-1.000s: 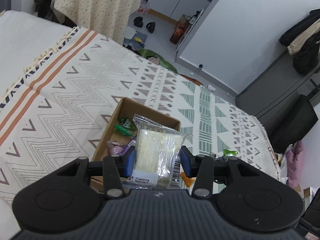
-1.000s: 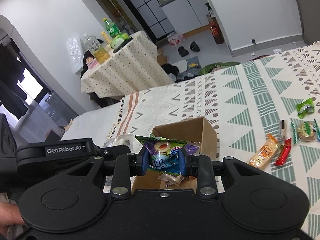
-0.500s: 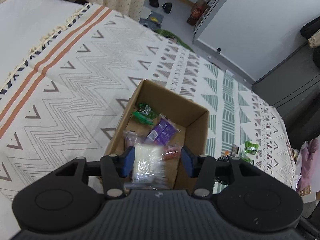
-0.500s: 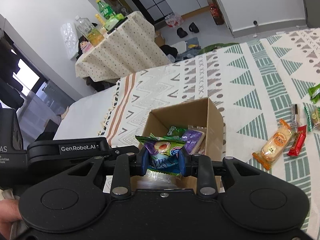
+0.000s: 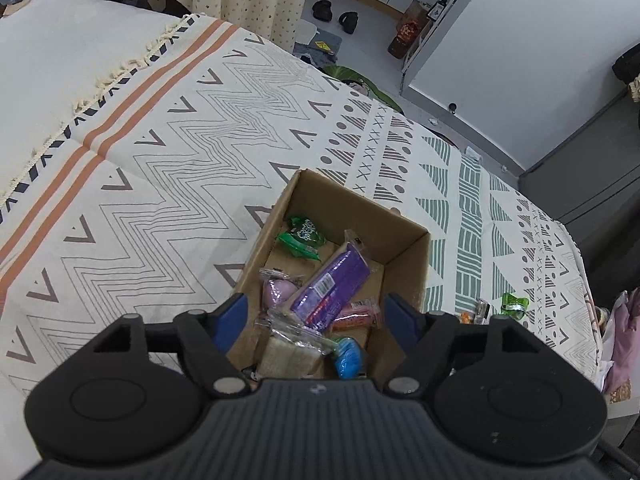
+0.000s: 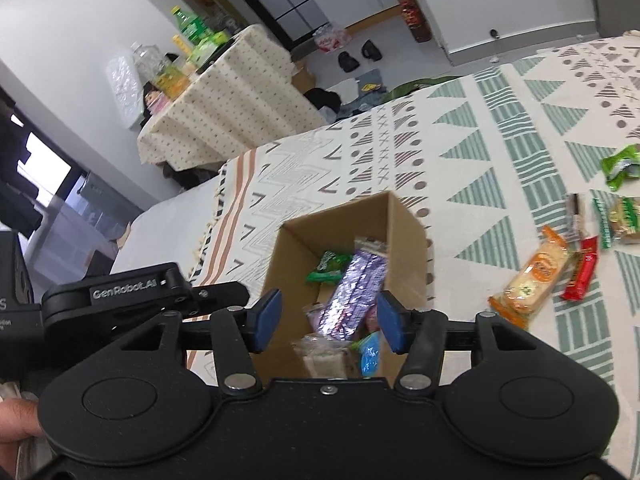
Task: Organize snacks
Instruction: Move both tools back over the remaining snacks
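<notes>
Both my left gripper (image 5: 316, 316) and right gripper (image 6: 326, 322) hung spread and empty over the brown cardboard box (image 5: 404, 258) at frame centre. Loose wrapped snacks (image 6: 528, 284) lay at right; reaching carelessly could knock the box.

left gripper (image 6: 132, 292) | arm label | reads "GenRobot.AI"

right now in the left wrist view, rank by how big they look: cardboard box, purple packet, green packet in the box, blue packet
1. cardboard box
2. purple packet
3. green packet and blue packet: they look alike in size; the blue one is nearer the camera and partly hidden, so I won't rank them.
</notes>
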